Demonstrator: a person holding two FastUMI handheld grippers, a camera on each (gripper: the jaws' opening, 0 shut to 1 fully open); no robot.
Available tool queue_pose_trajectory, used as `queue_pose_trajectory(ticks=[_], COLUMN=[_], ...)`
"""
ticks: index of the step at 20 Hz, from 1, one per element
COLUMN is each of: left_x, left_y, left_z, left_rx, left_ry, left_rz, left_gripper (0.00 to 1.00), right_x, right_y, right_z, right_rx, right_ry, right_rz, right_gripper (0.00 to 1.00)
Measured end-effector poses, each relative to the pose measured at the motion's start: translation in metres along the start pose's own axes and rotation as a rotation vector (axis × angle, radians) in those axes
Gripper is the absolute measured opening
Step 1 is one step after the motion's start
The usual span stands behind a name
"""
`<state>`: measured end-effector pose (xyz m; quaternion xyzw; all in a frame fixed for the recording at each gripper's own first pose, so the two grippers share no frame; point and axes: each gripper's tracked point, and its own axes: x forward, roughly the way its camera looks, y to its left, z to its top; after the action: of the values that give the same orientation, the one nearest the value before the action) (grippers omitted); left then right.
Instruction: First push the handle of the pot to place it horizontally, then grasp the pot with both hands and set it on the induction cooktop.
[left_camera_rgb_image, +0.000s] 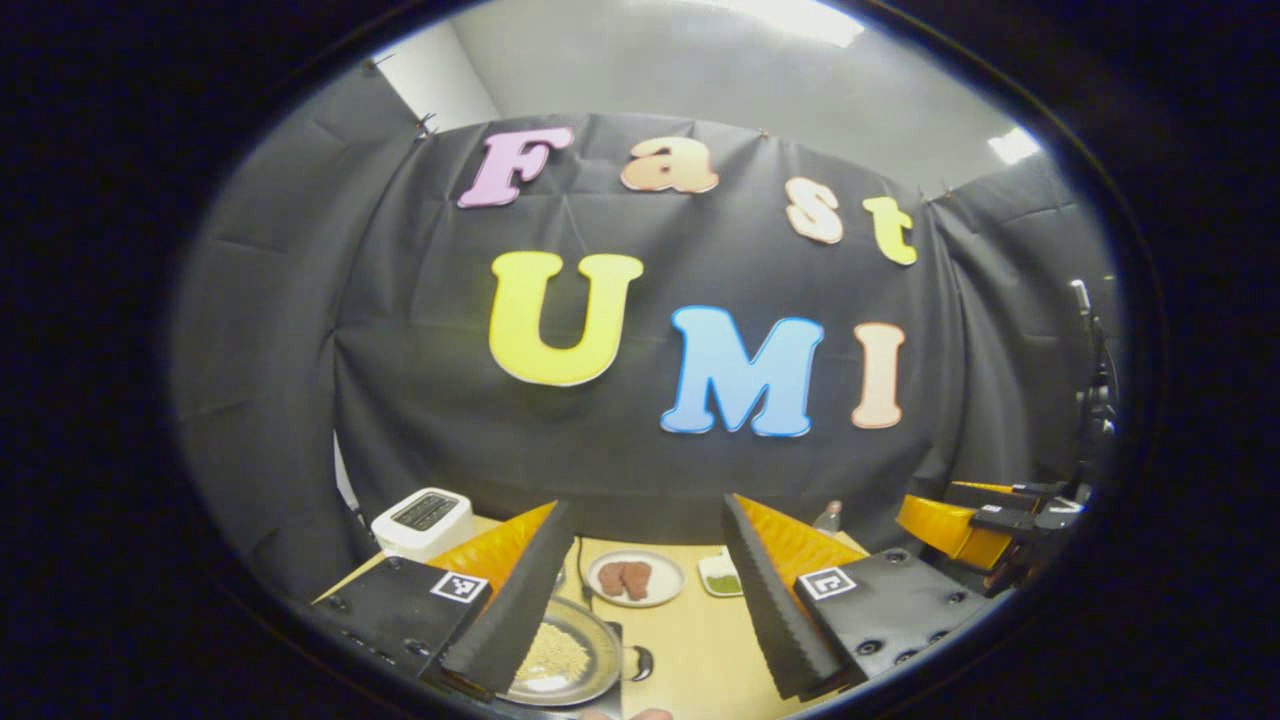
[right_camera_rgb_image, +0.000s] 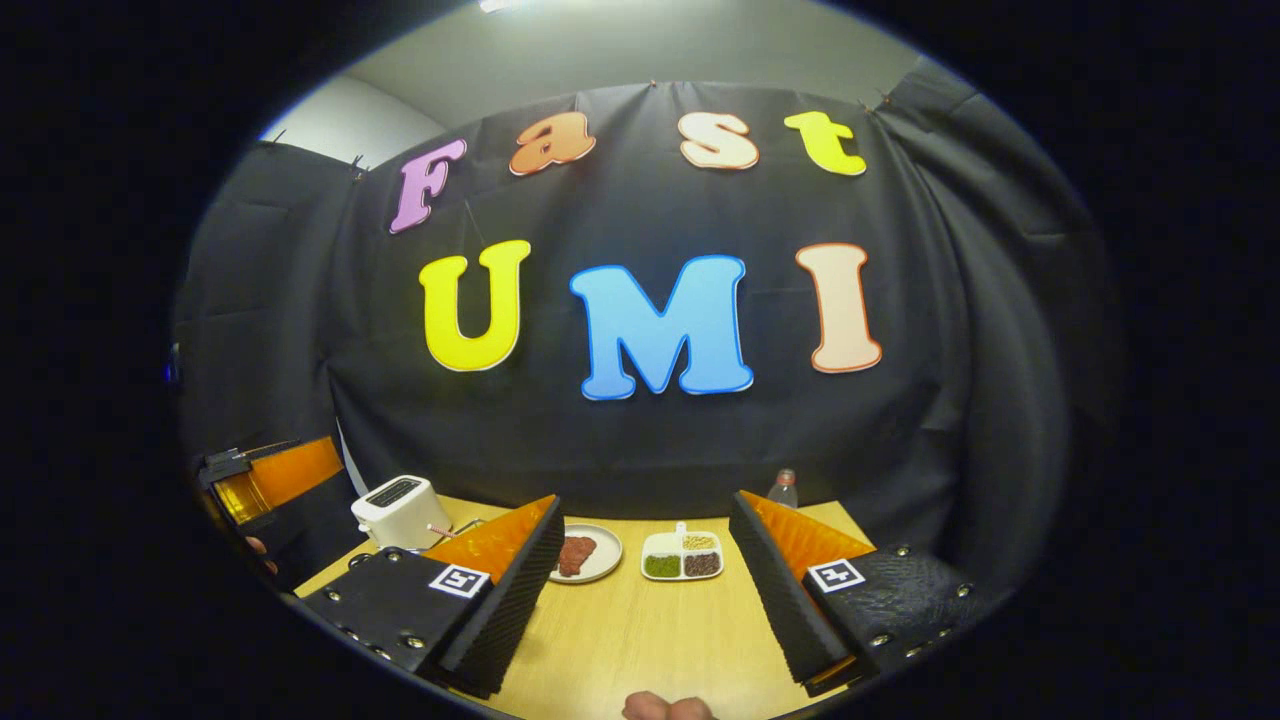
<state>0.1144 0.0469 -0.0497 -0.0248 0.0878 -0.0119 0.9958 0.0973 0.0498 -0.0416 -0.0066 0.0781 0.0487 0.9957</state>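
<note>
Left gripper view: left gripper (left_camera_rgb_image: 648, 610) spread wide over light wooden table (left_camera_rgb_image: 690, 650), round steel pot (left_camera_rgb_image: 565, 655) of pale grains lower centre; right gripper (right_camera_rgb_image: 645, 600) likewise wide

Open tabletop (right_camera_rgb_image: 650, 630): bare between the spread fingers.
Far edge: toaster (right_camera_rgb_image: 400, 510), plate (right_camera_rgb_image: 585, 553), divided dish (right_camera_rgb_image: 682, 556), bottle (right_camera_rgb_image: 783, 488).

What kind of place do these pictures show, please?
Most likely a mock kitchen set up in a recording booth. A wooden table stands before a black cloth wall and carries a white toaster, a plate of meat, a divided dish of grains and a metal pot.
</note>
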Motion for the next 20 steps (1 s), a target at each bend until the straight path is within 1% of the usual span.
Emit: queue_pose_trajectory(ticks=[1,2,3,4,7,9,10,13,15,16,20], left_x=[-0.004,-0.009,-0.013,-0.019,-0.035,-0.05,-0.056,-0.07,-0.074,-0.075,-0.084], left_y=[-0.016,-0.031,-0.04,-0.047,-0.067,-0.075,-0.079,-0.081,-0.08,-0.079,-0.069], left_z=[0.005,0.008,0.014,0.016,0.018,0.02,0.021,0.025,0.027,0.027,0.032], left_rx=[-0.003,0.0,0.01,0.02,0.038,0.041,0.038,0.049,0.053,0.054,0.05], left_ry=[-0.01,-0.023,-0.036,-0.044,-0.054,-0.059,-0.062,-0.078,-0.082,-0.078,-0.077], left_rz=[-0.012,-0.017,-0.011,-0.004,0.016,0.037,0.036,0.028,0.019,0.014,0.001], left_gripper=[0.99,0.97,0.97,0.97,0.96,0.95,0.99,0.99,0.95,0.99,0.99], right_x=[-0.008,-0.017,-0.025,-0.033,-0.049,-0.055,-0.061,-0.075,-0.085,-0.09,-0.104], right_y=[-0.009,-0.016,-0.023,-0.03,-0.045,-0.054,-0.058,-0.063,-0.066,-0.066,-0.055], right_z=[0.011,0.018,0.023,0.025,0.028,0.03,0.031,0.038,0.042,0.041,0.042], right_rx=[0.006,0.022,0.043,0.062,0.084,0.081,0.079,0.079,0.073,0.07,0.057], right_ry=[-0.022,-0.035,-0.045,-0.047,-0.054,-0.066,-0.071,-0.095,-0.105,-0.102,-0.097], right_rz=[-0.002,-0.001,-0.001,0.008,0.039,0.044,0.038,0.013,-0.015,-0.03,-0.048], right_gripper=[1.0,1.0,0.94,1.0,1.0,1.0,1.0,1.0,1.0,1.0,1.0])
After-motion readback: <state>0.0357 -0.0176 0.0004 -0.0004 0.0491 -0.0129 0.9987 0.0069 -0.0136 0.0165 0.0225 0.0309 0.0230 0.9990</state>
